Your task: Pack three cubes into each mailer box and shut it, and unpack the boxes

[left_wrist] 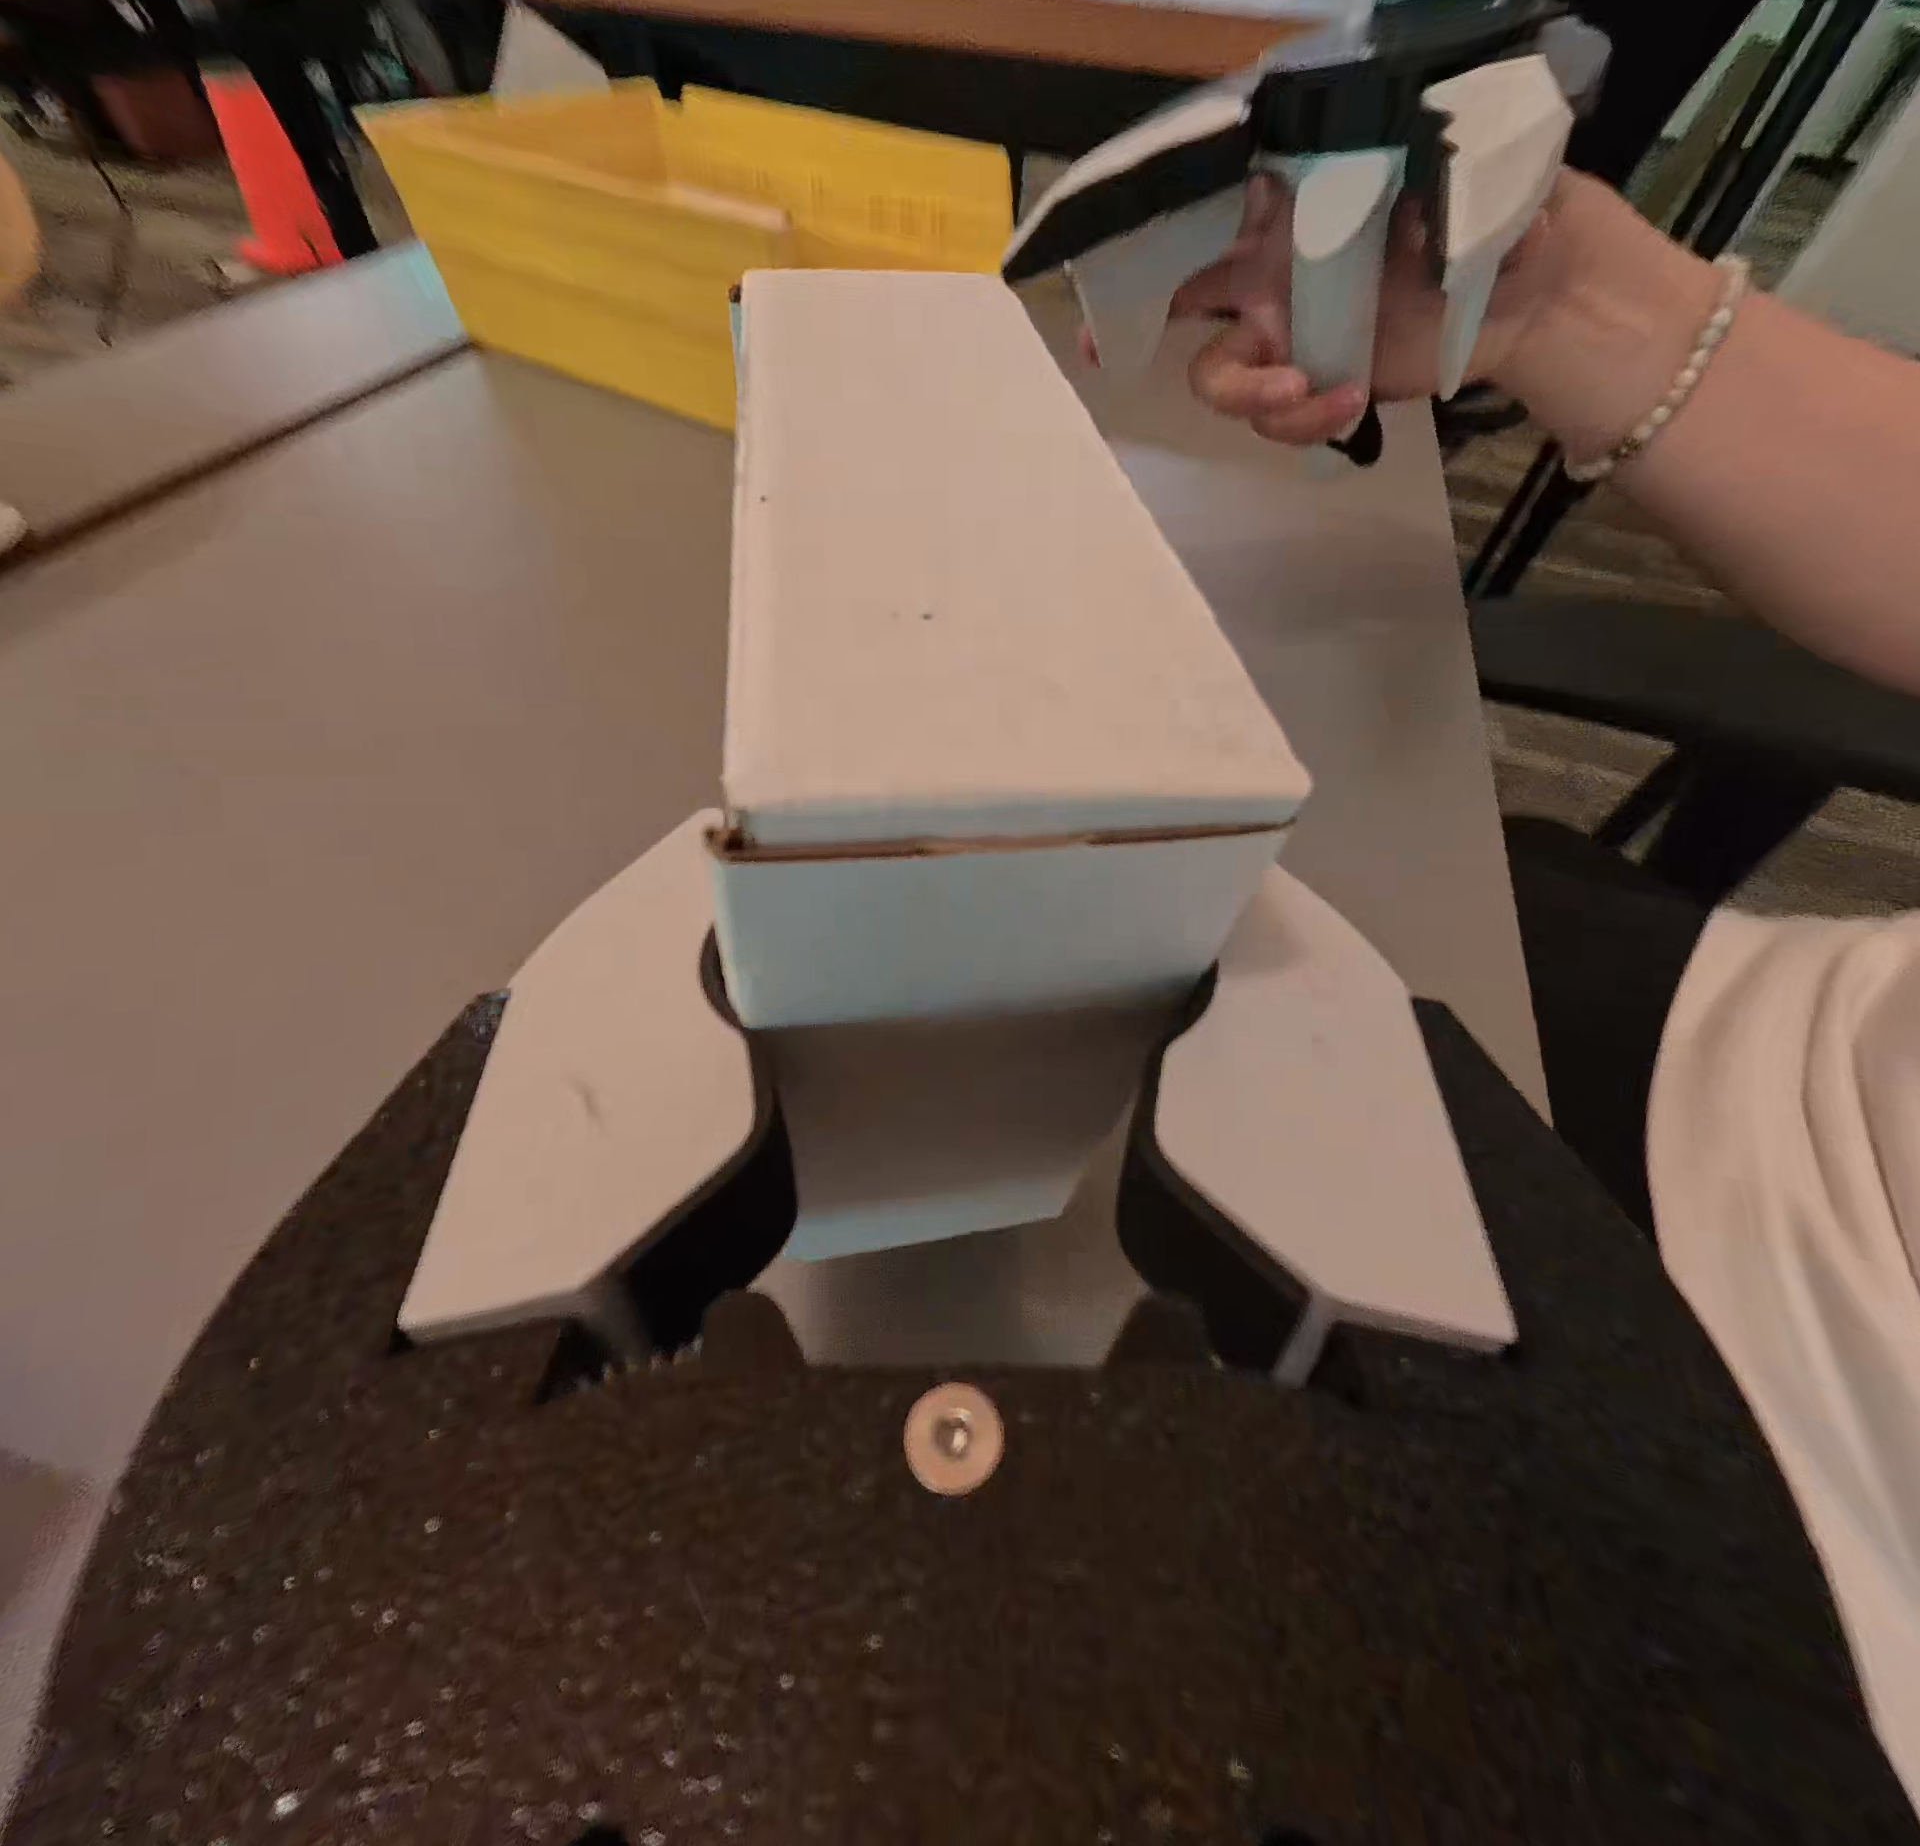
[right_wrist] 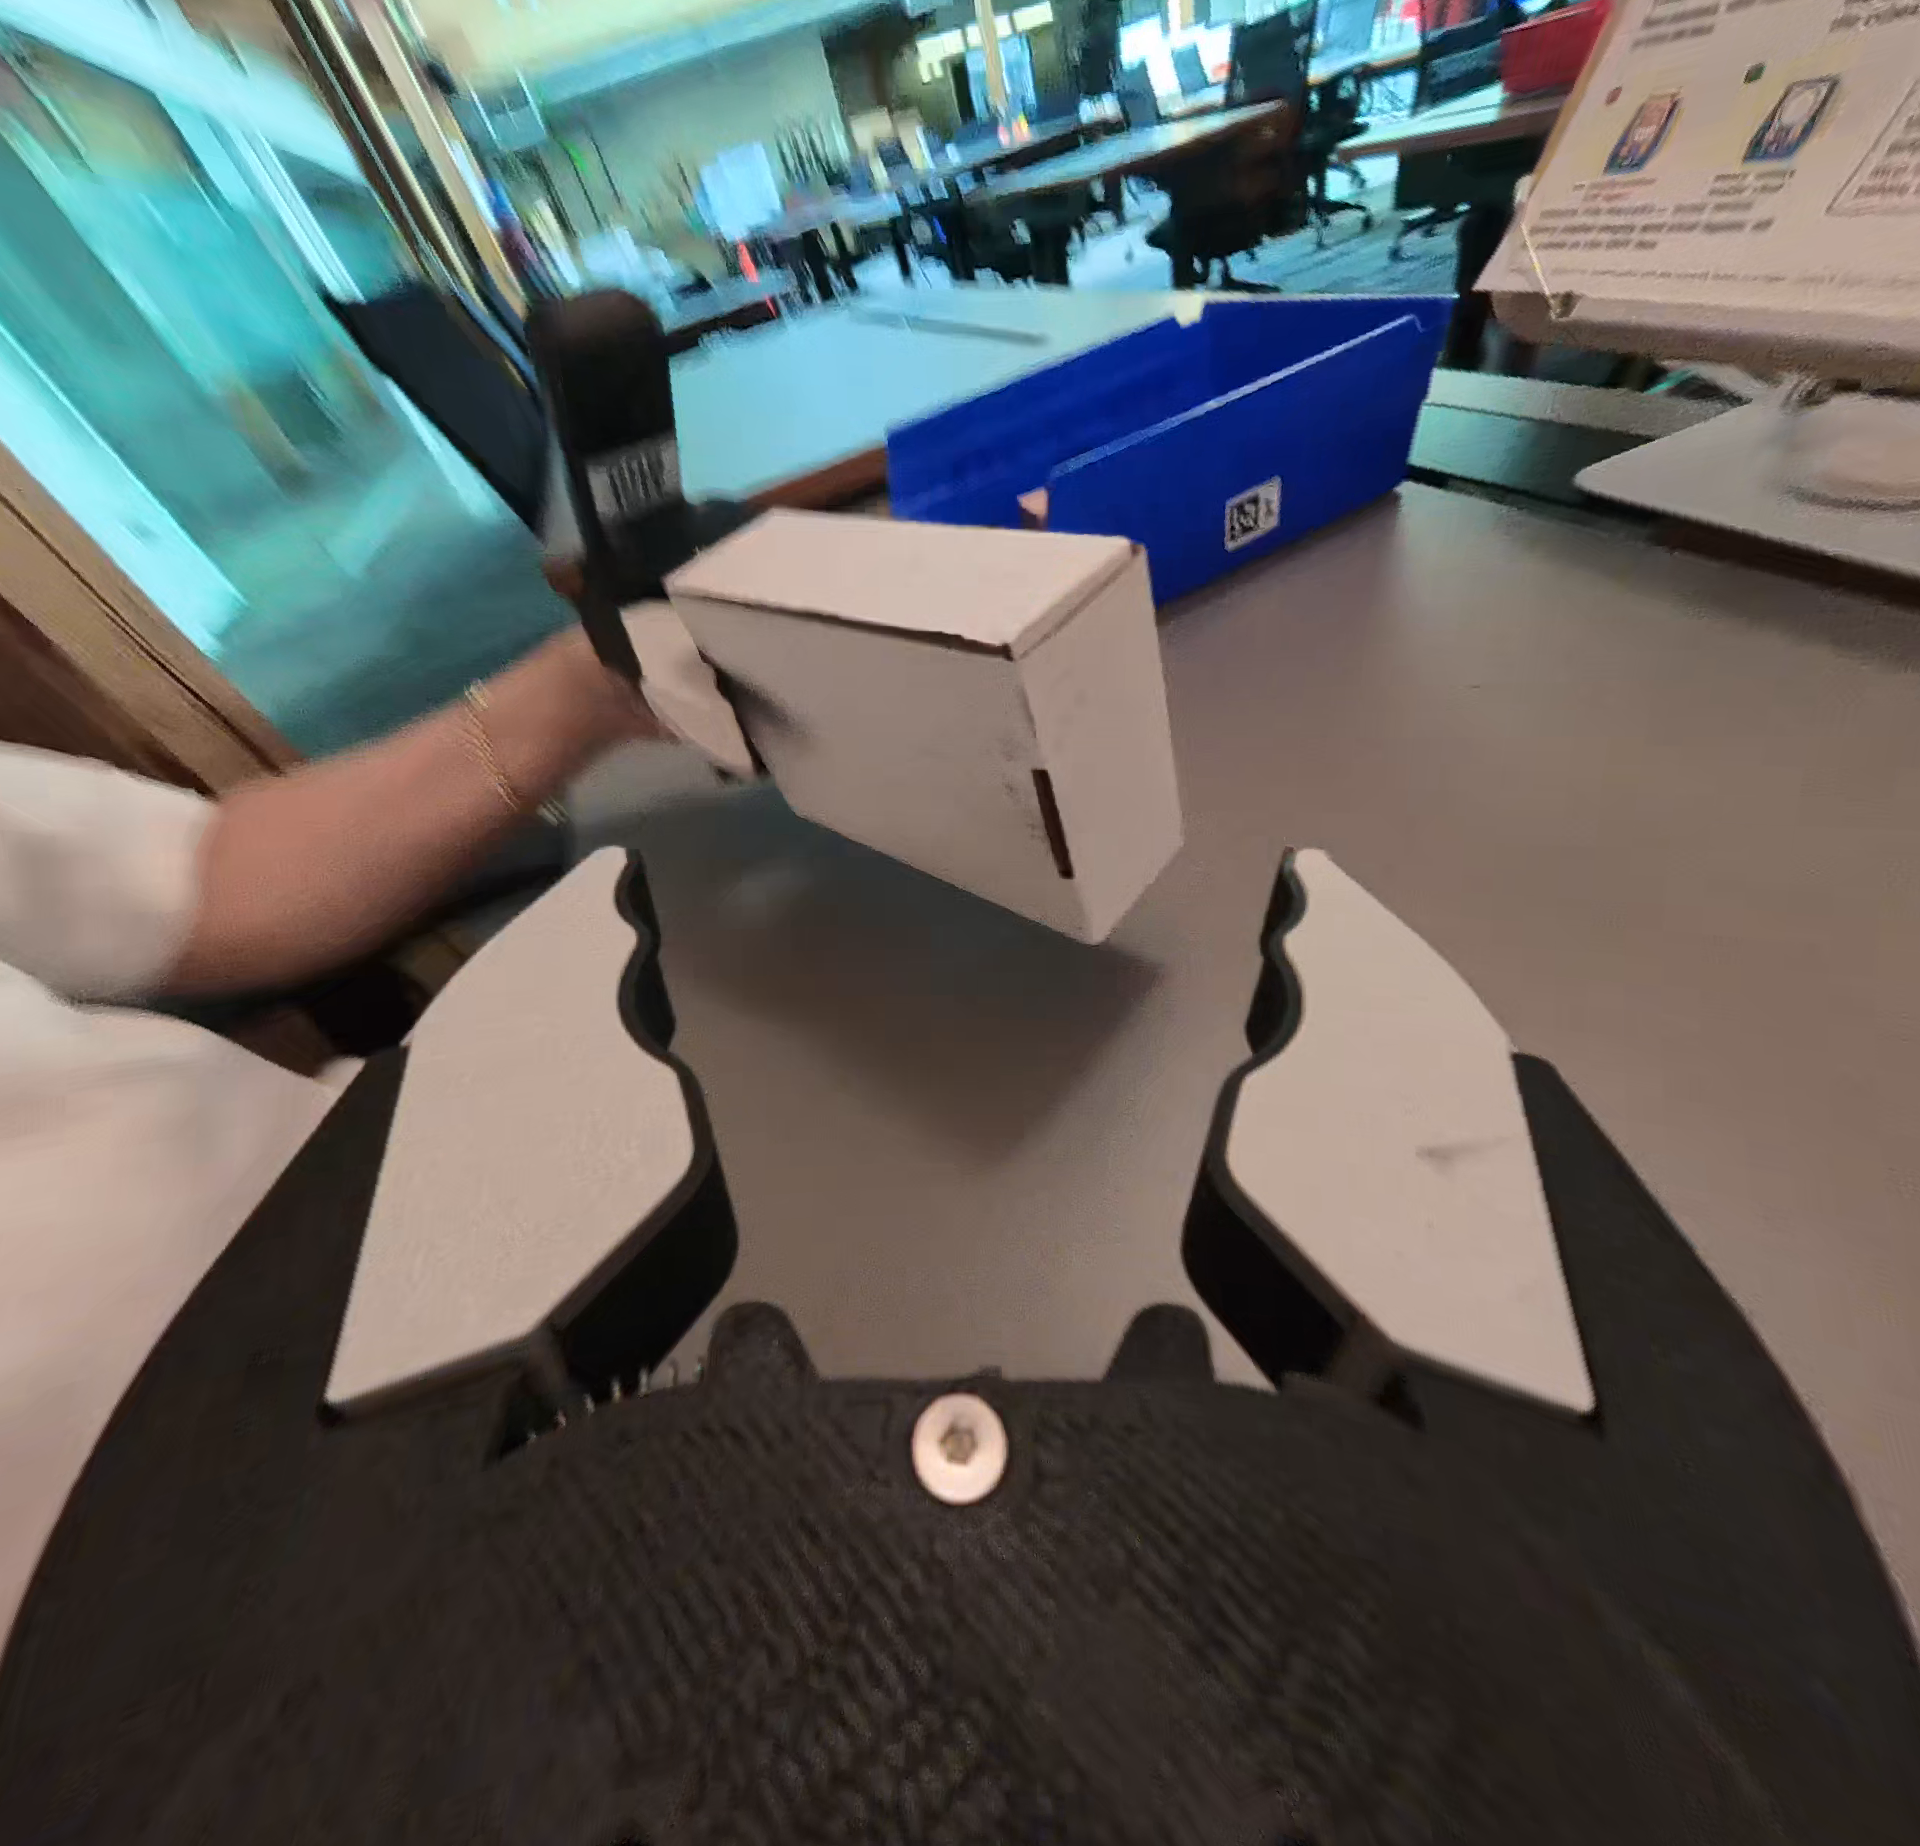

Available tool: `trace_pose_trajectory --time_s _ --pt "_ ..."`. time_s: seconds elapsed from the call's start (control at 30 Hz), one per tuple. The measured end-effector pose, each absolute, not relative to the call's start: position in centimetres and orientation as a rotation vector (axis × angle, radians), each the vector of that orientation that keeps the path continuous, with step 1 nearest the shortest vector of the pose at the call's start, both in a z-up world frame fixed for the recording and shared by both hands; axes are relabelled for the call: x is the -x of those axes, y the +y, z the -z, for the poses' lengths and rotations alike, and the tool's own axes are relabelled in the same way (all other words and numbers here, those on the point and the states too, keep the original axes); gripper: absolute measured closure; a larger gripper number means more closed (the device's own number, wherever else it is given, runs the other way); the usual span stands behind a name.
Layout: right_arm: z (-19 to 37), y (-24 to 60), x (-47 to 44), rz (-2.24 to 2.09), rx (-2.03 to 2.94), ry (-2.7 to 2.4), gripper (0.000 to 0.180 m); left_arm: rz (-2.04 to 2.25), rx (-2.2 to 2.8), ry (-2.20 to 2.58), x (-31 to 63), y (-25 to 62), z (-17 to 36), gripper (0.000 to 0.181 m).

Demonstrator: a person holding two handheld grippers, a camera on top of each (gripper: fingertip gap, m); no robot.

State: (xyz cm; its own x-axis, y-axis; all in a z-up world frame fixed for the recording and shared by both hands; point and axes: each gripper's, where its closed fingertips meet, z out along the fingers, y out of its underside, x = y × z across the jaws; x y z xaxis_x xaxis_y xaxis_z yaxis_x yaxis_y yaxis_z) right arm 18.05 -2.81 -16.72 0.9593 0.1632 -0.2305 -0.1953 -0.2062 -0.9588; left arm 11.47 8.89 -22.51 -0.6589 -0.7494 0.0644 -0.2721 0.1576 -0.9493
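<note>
A white mailer box (left_wrist: 966, 570) with its lid shut is held at one short end by my left gripper (left_wrist: 987, 923), whose fingers (left_wrist: 613, 1069) press on both sides. In the right wrist view the box (right_wrist: 935, 716) hangs tilted above the grey table (right_wrist: 1507, 809), with a shadow under it. My right gripper (right_wrist: 961, 923) is open and empty, just in front of the box's free end. It also shows in the left wrist view (left_wrist: 1330, 227), up and to the right of the box. No cubes are visible.
An open yellow bin (left_wrist: 582, 238) stands on the table behind the box. An open blue bin (right_wrist: 1195, 446) stands at the table's far edge. A paper sheet on a stand (right_wrist: 1714, 134) is at the right. An orange cone (left_wrist: 270, 175) stands on the floor. The grippers' ends are close to 15 centimetres from one another.
</note>
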Motion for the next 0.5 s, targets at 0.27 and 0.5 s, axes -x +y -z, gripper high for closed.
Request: trace_pose_trajectory --time_s 0.27,0.5 --pt "20.7 1.6 -16.4 -0.195 1.853 -0.166 0.070 1.381 1.083 2.257 -10.0 9.8 27.7 0.104" --pt "21.3 4.5 -16.7 0.000 1.921 -0.350 0.072 1.371 1.114 2.249 -10.1 10.1 27.8 0.103"
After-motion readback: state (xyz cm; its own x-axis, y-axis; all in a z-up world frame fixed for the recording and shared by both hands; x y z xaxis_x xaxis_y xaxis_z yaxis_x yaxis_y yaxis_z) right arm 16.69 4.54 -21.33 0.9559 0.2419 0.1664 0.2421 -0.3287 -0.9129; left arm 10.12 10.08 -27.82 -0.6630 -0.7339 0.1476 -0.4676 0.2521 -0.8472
